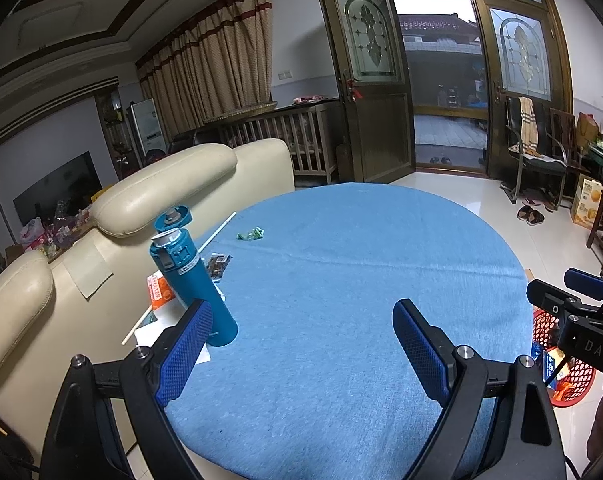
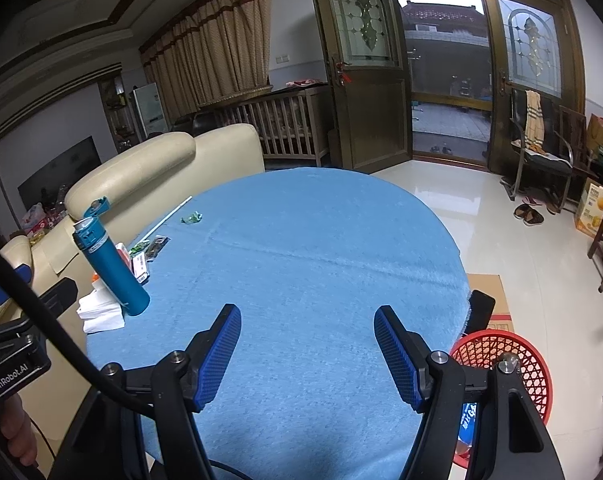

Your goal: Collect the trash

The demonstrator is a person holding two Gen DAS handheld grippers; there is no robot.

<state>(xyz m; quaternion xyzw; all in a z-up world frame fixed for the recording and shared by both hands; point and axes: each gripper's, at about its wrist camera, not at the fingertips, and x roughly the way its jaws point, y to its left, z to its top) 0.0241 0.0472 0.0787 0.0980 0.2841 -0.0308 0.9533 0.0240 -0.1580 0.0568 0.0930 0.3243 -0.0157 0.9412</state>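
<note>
The left gripper (image 1: 303, 344) hangs over the near part of a round table with a blue cloth (image 1: 361, 264), its two blue-padded fingers spread wide with nothing between them and nothing touching the pads. The right gripper (image 2: 307, 354) hovers over the same cloth (image 2: 301, 248), its fingers parted less widely, also empty and clear of the cloth.

Readable writing is sparse: "GenRobot.AI" shows on the body of the left gripper at the left edge of the right wrist view, and "DAS" on the right gripper's body at the right edge of the left wrist view. Print on the packets is too small to read.

The trash lies ahead and to the left of both grippers, well apart from them. One crumpled green wrapper (image 1: 251, 234) sits farthest out, with one white straw (image 1: 217, 233) just left of it. Nearer, one dark snack packet (image 1: 218, 265) lies beside one teal flask (image 1: 191, 280) with its flip lid open. Behind the flask are one orange packet (image 1: 159, 290), a second straw (image 1: 138, 326) and some white paper (image 2: 99, 310).

One red mesh basket (image 2: 513, 364) stands on the floor below the table edge, just right of the right gripper, with some packaging visible inside.
</note>
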